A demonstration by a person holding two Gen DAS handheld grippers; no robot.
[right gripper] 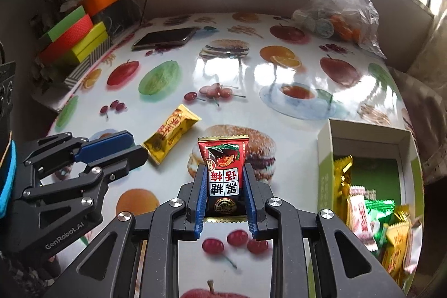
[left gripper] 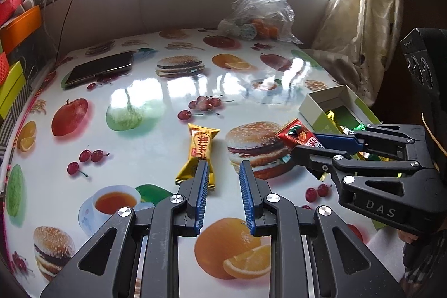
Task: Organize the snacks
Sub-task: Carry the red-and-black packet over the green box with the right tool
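Note:
My right gripper (right gripper: 225, 186) is shut on a red snack packet (right gripper: 223, 158) and holds it above the table; the packet also shows in the left wrist view (left gripper: 297, 133), left of the box. My left gripper (left gripper: 223, 180) is open and empty, its left finger over the near end of a yellow snack packet (left gripper: 199, 151) lying on the table. The yellow packet also shows in the right wrist view (right gripper: 170, 134), just beyond the left gripper (right gripper: 131, 150). A green-and-white box (right gripper: 325, 158) at the right holds several wrapped snacks (right gripper: 371, 217).
The table has a glossy fruit-and-burger print cover (left gripper: 156, 91). A phone (left gripper: 102, 69) lies at the far left. A clear plastic bag of oranges (left gripper: 259, 16) sits at the back right. Colored boxes (right gripper: 75, 38) are stacked off the table's left edge. A curtain (left gripper: 360, 18) hangs at right.

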